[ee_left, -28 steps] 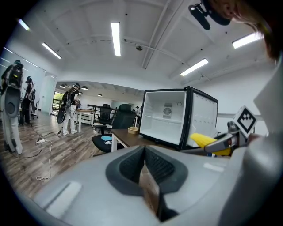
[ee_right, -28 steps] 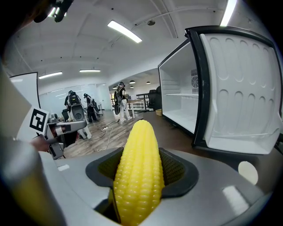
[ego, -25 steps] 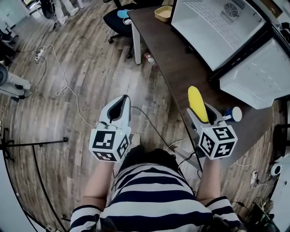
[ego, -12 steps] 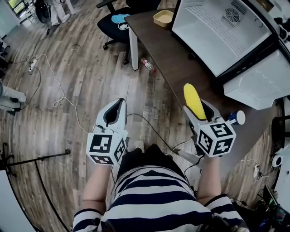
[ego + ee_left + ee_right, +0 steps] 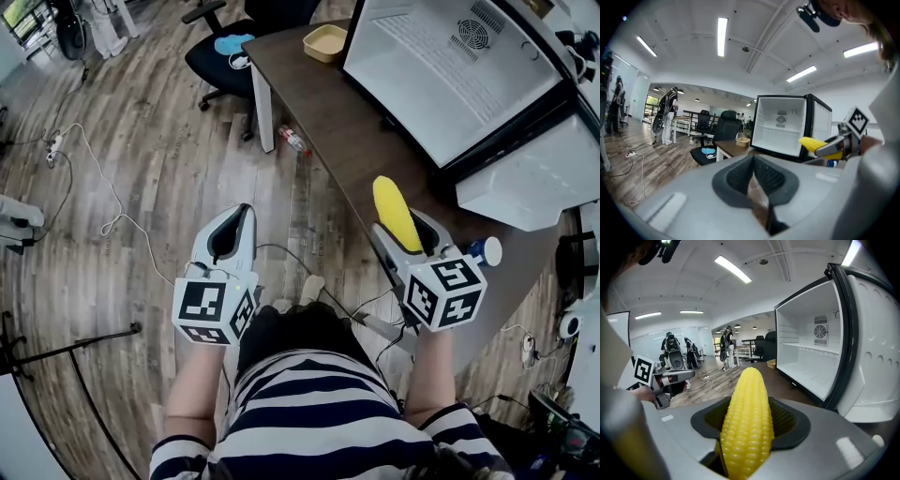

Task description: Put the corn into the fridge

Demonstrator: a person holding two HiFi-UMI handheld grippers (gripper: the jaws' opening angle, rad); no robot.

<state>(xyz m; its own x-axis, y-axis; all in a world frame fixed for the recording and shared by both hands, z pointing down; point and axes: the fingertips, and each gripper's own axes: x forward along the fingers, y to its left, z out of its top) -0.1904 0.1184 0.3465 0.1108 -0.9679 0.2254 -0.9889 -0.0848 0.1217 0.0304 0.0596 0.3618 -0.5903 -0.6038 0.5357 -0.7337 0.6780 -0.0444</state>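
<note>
A yellow ear of corn (image 5: pixel 395 213) (image 5: pixel 747 420) is clamped in my right gripper (image 5: pixel 410 242), its tip pointing forward over the brown table (image 5: pixel 352 122). The small white fridge (image 5: pixel 448 66) (image 5: pixel 811 359) stands on that table ahead and to the right, door (image 5: pixel 539 173) swung wide, its inside bare. My left gripper (image 5: pixel 228 246) (image 5: pixel 754 187) hangs over the wooden floor to the left of the table, jaws shut with nothing between them. In the left gripper view the corn (image 5: pixel 814 144) shows at the right, in front of the fridge (image 5: pixel 787 126).
A tan bowl (image 5: pixel 324 42) sits at the table's far corner. A black office chair (image 5: pixel 225 52) stands past the table's end, a bottle (image 5: pixel 292 141) lies on the floor below it. White cables (image 5: pixel 103 187) trail over the floor at left. People stand far off in the room.
The whole scene has slid slightly as the head moved; both grippers shifted a little left and the right one carried the corn a bit forward toward the fridge.
</note>
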